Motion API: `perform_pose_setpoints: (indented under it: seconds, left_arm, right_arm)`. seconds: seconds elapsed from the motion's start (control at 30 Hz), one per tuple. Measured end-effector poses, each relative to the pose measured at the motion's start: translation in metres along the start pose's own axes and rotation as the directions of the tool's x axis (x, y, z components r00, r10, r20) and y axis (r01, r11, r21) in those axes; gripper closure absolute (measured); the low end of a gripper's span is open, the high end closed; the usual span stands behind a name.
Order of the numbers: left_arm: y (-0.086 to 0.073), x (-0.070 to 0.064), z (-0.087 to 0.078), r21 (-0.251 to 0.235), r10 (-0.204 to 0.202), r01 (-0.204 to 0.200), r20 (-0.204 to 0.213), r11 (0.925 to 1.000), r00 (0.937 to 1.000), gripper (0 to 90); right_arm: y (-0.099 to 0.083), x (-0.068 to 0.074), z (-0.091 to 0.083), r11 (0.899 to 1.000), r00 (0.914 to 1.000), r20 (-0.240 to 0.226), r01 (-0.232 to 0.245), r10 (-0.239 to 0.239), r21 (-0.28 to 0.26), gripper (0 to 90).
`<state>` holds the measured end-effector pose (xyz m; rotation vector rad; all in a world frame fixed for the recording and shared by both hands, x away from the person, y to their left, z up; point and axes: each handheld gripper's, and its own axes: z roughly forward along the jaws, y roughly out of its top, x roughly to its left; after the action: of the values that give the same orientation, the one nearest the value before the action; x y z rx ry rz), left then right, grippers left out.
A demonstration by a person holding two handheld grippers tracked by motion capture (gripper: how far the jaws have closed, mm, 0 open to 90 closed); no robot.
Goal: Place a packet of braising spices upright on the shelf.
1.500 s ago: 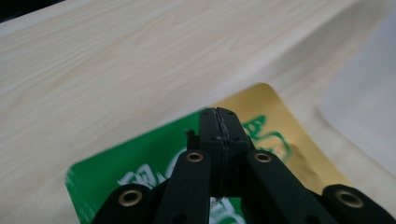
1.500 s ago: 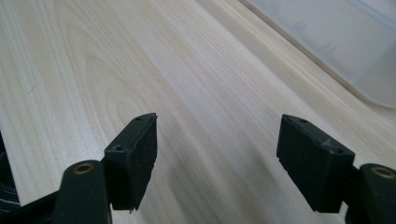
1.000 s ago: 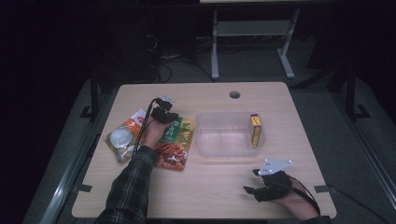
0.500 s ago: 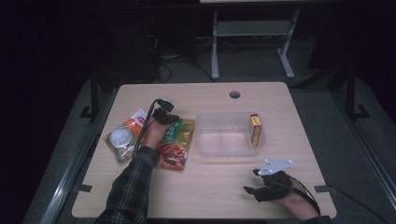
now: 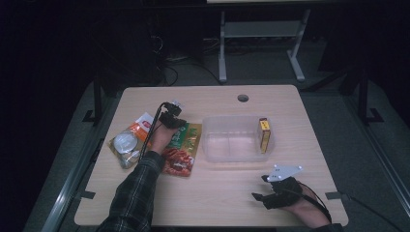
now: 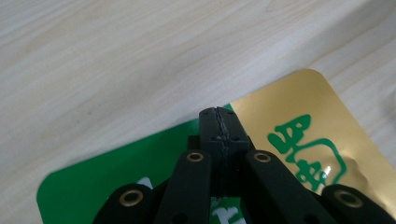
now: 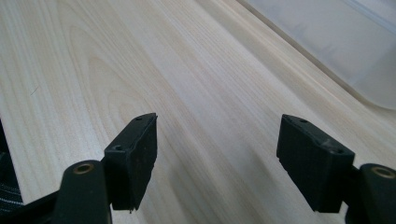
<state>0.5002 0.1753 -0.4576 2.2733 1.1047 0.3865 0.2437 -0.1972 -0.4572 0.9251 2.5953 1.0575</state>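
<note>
A green and gold snack packet [image 5: 187, 137] [image 6: 299, 121] lies flat on the wooden table [image 5: 208, 99], left of centre. My left gripper [image 5: 170, 117] [image 6: 219, 122] points down at the packet's far edge, jaws shut tight together; I see nothing between them. A red packet [image 5: 178, 162] lies just in front of the green one. Near the front right edge, my right gripper [image 5: 259, 195] [image 7: 217, 163] rests low over bare wood with its jaws wide open and nothing between them.
A clear plastic tub [image 5: 231, 145] [image 7: 336, 42] stands at the table's centre with a yellow box [image 5: 264, 135] upright against its right wall. An orange packet with a white round lid [image 5: 124, 143] lies at the left. A cable hole [image 5: 242, 98] sits at the back.
</note>
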Motion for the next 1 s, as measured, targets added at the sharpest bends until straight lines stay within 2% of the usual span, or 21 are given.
perform_pose_setpoints:
  seconds: [0.03,0.27,0.43,0.73,1.0]
  left_arm:
    - [0.002,0.000,0.002,0.006,0.003,-0.003,-0.018,1.0000,0.9998,90.0]
    - [0.003,0.001,0.001,0.015,-0.009,0.009,-0.004,0.9998,0.9999,90.0]
    - [0.003,-0.007,-0.002,0.054,0.016,-0.015,-0.015,0.9985,0.9998,90.0]
    - [-0.009,-0.016,-0.010,0.043,0.024,-0.025,0.026,0.9988,0.9994,90.0]
    - [-0.030,-0.029,-0.026,0.026,0.025,-0.027,0.075,0.9993,0.9969,90.0]
  right_arm:
    - [0.000,0.000,0.000,1.000,1.0000,-0.001,-0.001,0.001,0.000,28.5]
    - [-0.001,-0.001,-0.001,1.000,1.0000,-0.003,-0.004,0.004,0.000,28.5]
    - [0.000,0.000,0.000,1.000,1.0000,-0.004,0.005,-0.005,0.000,28.5]
    - [0.000,0.000,-0.001,1.000,1.0000,-0.002,-0.006,0.006,0.003,28.5]
    - [0.000,0.000,0.000,1.000,1.0000,-0.001,-0.001,0.001,0.005,28.5]
